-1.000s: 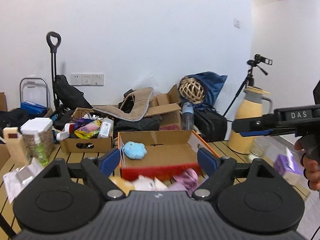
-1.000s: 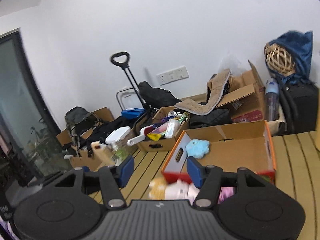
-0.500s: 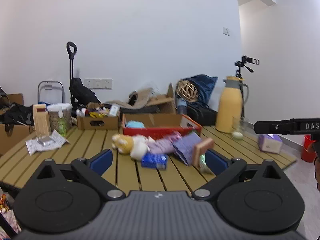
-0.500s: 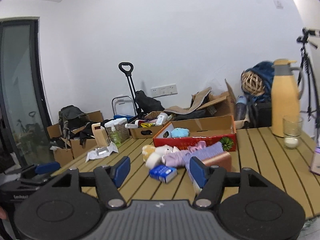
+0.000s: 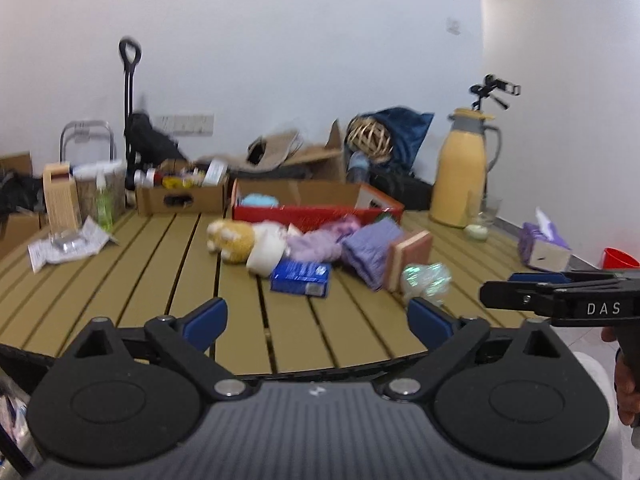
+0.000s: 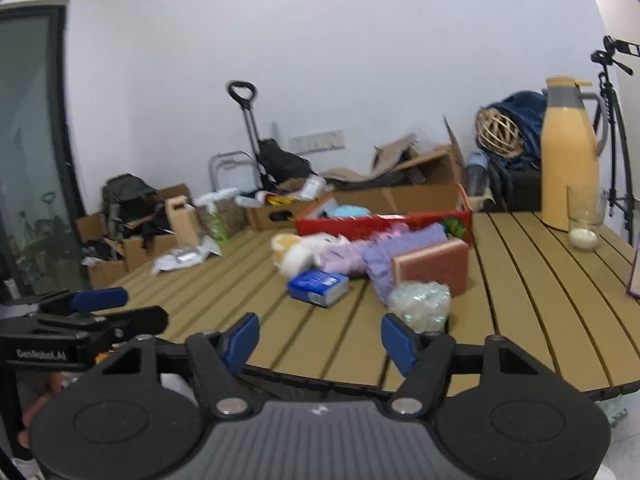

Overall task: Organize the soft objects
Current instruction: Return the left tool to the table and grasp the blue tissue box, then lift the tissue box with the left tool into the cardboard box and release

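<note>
Both my claws empty: left gripper (image 5: 316,316) wide, right gripper (image 6: 320,338) half-open. Plush toy (image 5: 234,240) mid-frame looks light, squashy; pinch its body.

place: you're in a spare room used for recording | signs: slatted table (image 5: 192,280), cardboard boxes (image 6: 132,248) along the white wall, camera tripod (image 6: 614,80) by the table's far right corner, folding trolley (image 5: 130,120)

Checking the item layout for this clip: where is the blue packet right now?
The blue packet lies on the slatted table, nearest the white plush toy, left of the pink sponge.
</note>
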